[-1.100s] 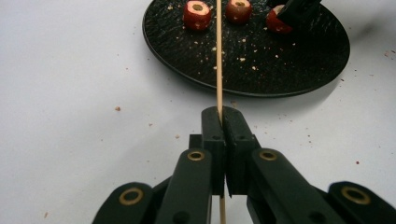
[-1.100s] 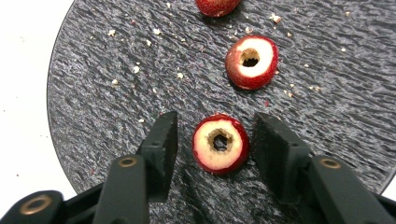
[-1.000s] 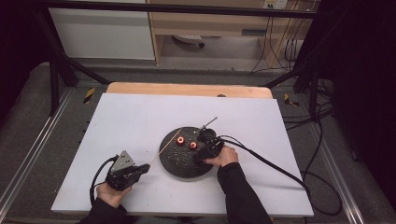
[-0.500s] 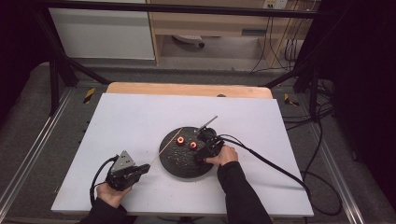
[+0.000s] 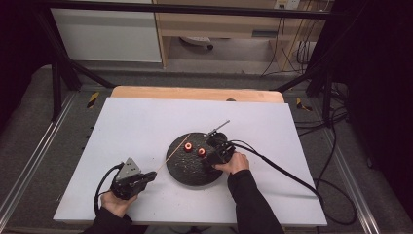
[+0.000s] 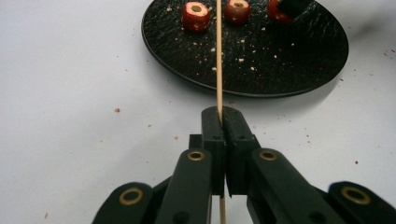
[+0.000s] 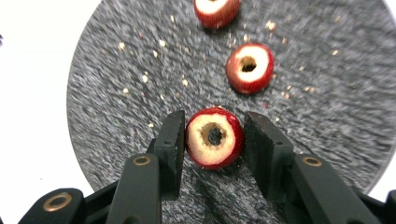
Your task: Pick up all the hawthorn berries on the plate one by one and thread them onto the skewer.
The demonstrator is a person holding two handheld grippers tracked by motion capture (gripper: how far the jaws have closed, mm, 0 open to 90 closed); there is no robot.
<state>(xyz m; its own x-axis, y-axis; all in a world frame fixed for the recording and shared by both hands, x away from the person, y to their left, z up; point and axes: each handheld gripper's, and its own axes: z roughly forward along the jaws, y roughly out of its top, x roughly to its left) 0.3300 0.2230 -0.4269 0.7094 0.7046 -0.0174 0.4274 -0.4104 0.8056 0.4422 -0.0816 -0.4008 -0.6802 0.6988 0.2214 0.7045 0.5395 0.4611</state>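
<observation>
White table: our left gripper [image 6: 223,140] clamps the skewer [image 6: 218,56]; right gripper [image 7: 212,140] closes around fruit [image 7: 214,136], which may roll away.

Three fruit pieces [image 7: 214,137] lie on the plate [image 5: 187,170]; the skewer [image 6: 218,56] reaches over its left rim.

We see a thin, straight wooden skewer [image 6: 218,56] reaching over the rim of the round black textured plate [image 6: 299,70]. On that plate stand three cored red apple pieces, the nearest cored red piece [image 7: 215,137] hole-up.
</observation>
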